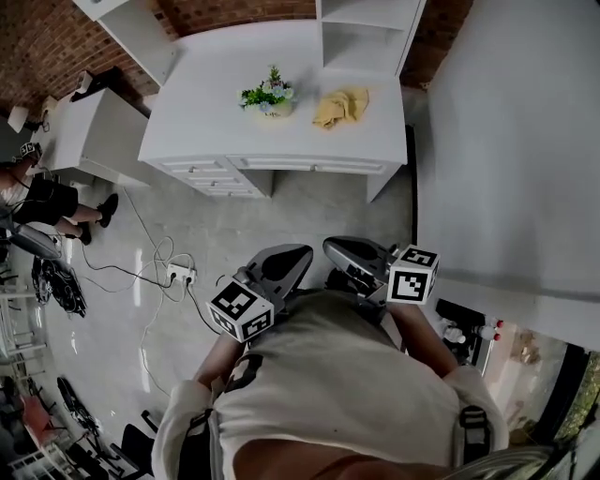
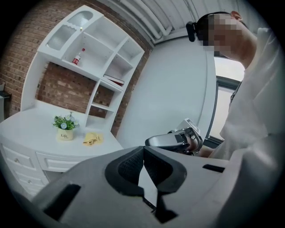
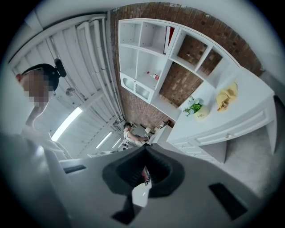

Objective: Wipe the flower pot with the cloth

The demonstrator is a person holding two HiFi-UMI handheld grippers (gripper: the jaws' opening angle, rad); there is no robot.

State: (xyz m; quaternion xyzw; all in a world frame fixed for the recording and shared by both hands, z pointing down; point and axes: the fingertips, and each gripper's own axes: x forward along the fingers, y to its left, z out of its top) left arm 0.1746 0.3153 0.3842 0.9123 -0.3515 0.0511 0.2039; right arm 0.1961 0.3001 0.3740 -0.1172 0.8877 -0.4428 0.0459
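Note:
A small cream flower pot [image 1: 271, 97] with green leaves and pale flowers stands on the white desk [image 1: 206, 103]. A crumpled yellow cloth [image 1: 341, 106] lies just to its right. Both also show far off in the left gripper view, pot [image 2: 65, 129] and cloth [image 2: 92, 139], and in the right gripper view, pot [image 3: 199, 111] and cloth [image 3: 227, 96]. My left gripper [image 1: 302, 252] and right gripper [image 1: 330, 247] are held close to my chest, well short of the desk. Each one is shut with nothing between its jaws [image 2: 143, 150] [image 3: 145, 149].
White shelving [image 1: 370, 28] rises at the desk's back against a brick wall. Drawers [image 1: 202, 173] run under the desk front. A power strip with cables [image 1: 178, 274] lies on the grey floor at left. A person [image 1: 42, 197] sits at far left. A white wall [image 1: 506, 141] stands at right.

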